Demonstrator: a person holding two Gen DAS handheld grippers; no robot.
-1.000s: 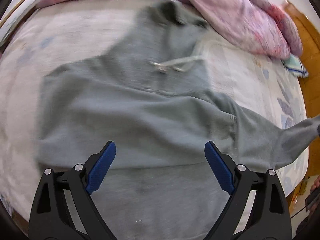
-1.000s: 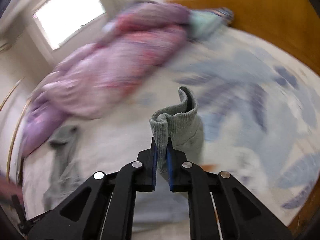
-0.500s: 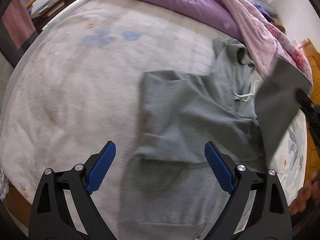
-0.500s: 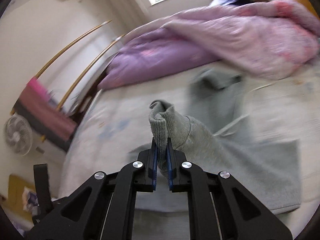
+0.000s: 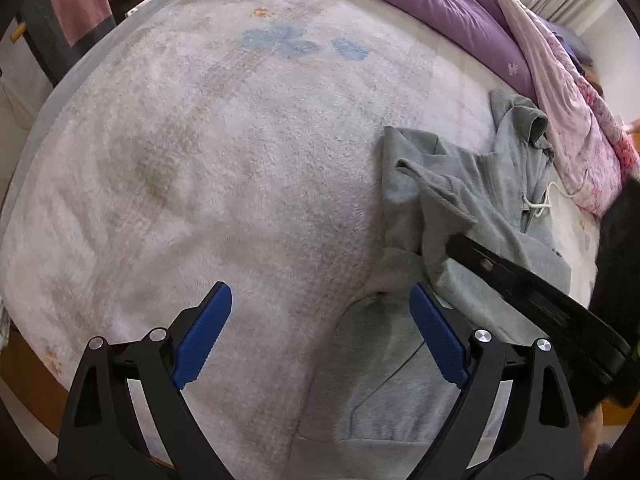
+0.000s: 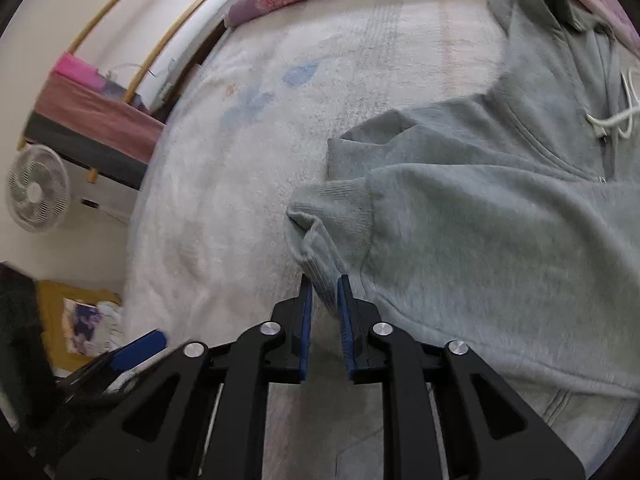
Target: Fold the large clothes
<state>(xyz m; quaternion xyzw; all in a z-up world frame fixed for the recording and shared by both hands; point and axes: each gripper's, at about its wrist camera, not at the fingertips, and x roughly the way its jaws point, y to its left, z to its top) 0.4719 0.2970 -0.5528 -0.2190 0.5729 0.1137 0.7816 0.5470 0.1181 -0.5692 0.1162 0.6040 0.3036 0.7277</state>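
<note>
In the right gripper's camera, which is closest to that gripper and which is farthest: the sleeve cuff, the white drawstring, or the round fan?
1. Sleeve cuff: right at the tips of the right gripper, between its blue pads.
2. White drawstring: up to the right, on the grey hoodie near its collar.
3. Fan: far left, off the bed, by the wall.

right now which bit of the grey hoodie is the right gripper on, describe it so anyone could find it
On the white fleecy bed cover lies a grey hoodie, its sleeve folded across its body. Follow that sleeve to its end: the ribbed cuff sits between the right gripper fingers. Only it has ribbing, unlike the smooth fleece beside it.
</note>
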